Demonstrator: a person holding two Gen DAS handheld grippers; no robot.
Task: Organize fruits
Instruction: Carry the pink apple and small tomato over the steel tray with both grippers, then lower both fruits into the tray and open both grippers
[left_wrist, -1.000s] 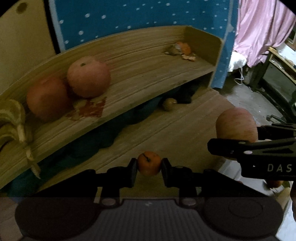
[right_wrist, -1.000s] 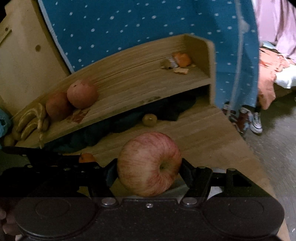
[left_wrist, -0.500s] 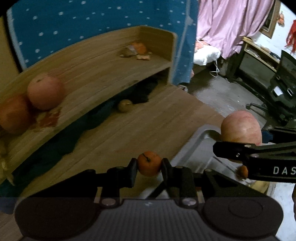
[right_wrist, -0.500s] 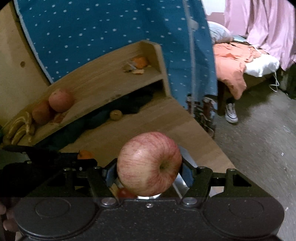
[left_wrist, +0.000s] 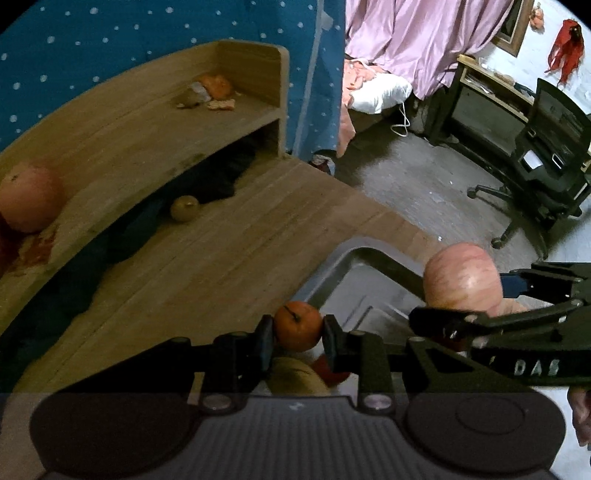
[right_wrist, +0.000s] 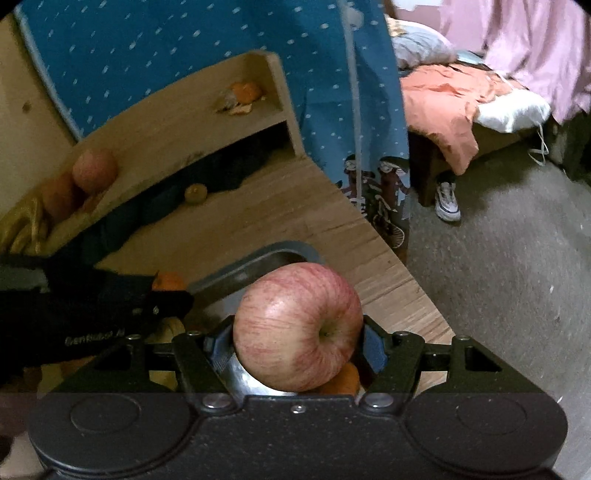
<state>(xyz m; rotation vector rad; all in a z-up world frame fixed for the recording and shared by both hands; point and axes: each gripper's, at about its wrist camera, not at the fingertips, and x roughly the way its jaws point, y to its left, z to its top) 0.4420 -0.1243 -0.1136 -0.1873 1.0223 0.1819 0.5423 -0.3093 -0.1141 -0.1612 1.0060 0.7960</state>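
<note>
My left gripper is shut on a small orange tangerine, held just above the near left corner of a grey metal tray. My right gripper is shut on a large red-streaked apple, stem dimple facing me, above the same tray. In the left wrist view that apple hangs to the right over the tray. Below the grippers other fruit lies in the tray: a yellowish one, a red one, an orange one.
A curved wooden shelf holds an apple at the left and peeled tangerine scraps at its far end. A small yellow fruit lies on the wooden tabletop by dark cloth. Bananas sit far left. Floor, bed and office chair lie right.
Both grippers have swung right and away from the shelf with their fruit held fast. The grey tray has come into view beneath them; the shelf apples have slid toward the left edge.
</note>
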